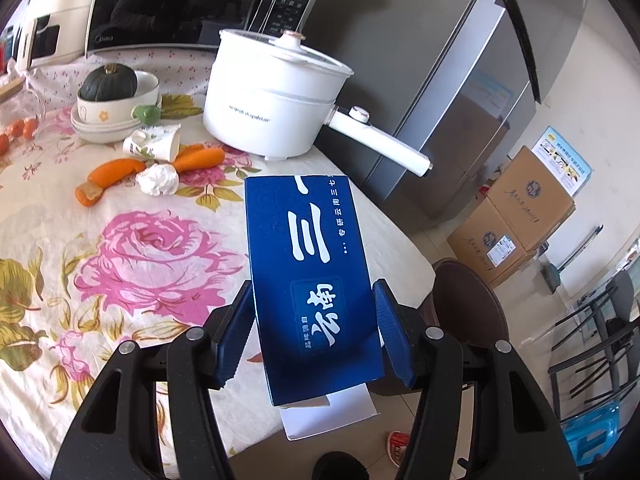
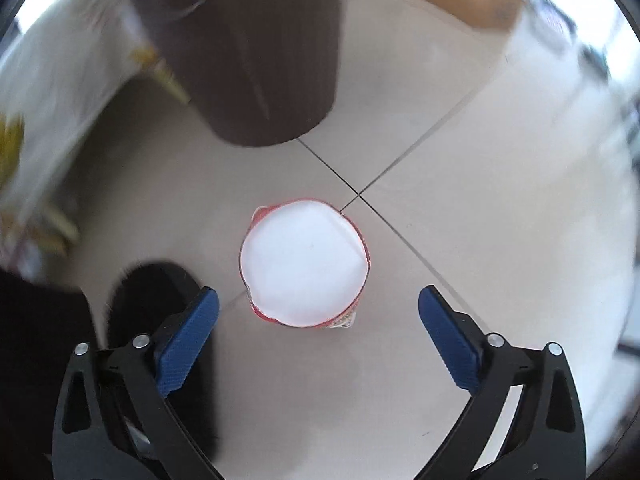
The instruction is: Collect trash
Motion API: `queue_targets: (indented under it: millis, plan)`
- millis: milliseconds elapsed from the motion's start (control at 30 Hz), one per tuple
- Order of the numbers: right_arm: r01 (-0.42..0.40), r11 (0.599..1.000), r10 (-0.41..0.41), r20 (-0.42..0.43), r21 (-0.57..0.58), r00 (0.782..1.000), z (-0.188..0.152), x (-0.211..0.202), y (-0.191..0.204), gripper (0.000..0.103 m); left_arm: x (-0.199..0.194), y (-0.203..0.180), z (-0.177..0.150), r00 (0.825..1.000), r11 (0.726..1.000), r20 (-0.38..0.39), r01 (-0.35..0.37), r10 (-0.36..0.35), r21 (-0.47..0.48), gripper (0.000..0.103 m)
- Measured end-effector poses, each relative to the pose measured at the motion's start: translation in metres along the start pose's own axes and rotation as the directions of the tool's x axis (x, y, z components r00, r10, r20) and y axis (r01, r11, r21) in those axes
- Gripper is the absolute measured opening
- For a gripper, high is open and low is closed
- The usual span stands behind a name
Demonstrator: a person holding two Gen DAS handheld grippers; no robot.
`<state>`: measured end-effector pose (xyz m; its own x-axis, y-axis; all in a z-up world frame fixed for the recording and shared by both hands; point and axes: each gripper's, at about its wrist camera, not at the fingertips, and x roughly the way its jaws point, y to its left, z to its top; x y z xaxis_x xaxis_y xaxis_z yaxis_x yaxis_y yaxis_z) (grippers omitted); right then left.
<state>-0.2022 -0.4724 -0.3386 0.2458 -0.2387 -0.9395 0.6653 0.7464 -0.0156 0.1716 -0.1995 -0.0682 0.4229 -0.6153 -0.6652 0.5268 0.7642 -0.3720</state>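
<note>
My left gripper is shut on a blue carton box with white Chinese characters, held above the table's right edge. On the floral tablecloth lie a crumpled white tissue and a tipped paper cup. My right gripper is open, pointing down at the floor. A red paper cup with a white inside stands upright on the tiles just ahead of the fingertips, between them. The red cup also shows in the left wrist view. A brown bin stands beyond it, and shows in the left wrist view.
On the table stand a white electric pot with a long handle, stacked bowls with a green squash, two carrots and a microwave. A grey fridge and cardboard boxes stand right. A dark shoe is near my right gripper.
</note>
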Motion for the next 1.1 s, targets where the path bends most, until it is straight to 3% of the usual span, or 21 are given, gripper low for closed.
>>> queue_targets:
  millis: [133, 267, 700, 767, 900, 1100]
  plan:
    - [0.015, 0.994, -0.019, -0.029, -0.113, 0.999, -0.007, 0.015, 0.017, 0.096, 0.004, -0.001, -0.004, 1.0, 1.0, -0.008, -0.016, 0.016, 0.013, 0.058]
    - [-0.015, 0.998, 0.013, -0.039, -0.066, 0.999, 0.002, 0.024, 0.011, 0.096, 0.011, 0.002, -0.006, 0.999, 1.0, -0.025, -0.031, 0.031, 0.007, 0.059]
    - [-0.066, 0.974, 0.03, -0.163, -0.218, 0.986, 0.031, 0.089, 0.033, 0.096, 0.038, 0.002, -0.016, 0.994, 0.998, -0.094, -0.061, 0.063, 0.02, 0.059]
    - [-0.06, 0.98, 0.027, -0.176, -0.188, 0.984, 0.031, 0.098, 0.032, 0.088, 0.039, 0.001, -0.017, 0.993, 0.997, -0.093, -0.065, 0.068, 0.028, 0.059]
    - [-0.098, 0.992, 0.083, -0.175, -0.077, 0.981, 0.031, 0.096, 0.027, 0.087, 0.036, -0.002, -0.017, 0.995, 0.996, -0.071, -0.071, 0.074, 0.048, 0.059]
    - [-0.157, 0.987, 0.158, -0.099, 0.014, 0.982, 0.029, 0.05, 0.029, 0.087, 0.024, -0.001, -0.012, 0.998, 0.999, -0.047, -0.042, 0.043, 0.03, 0.059]
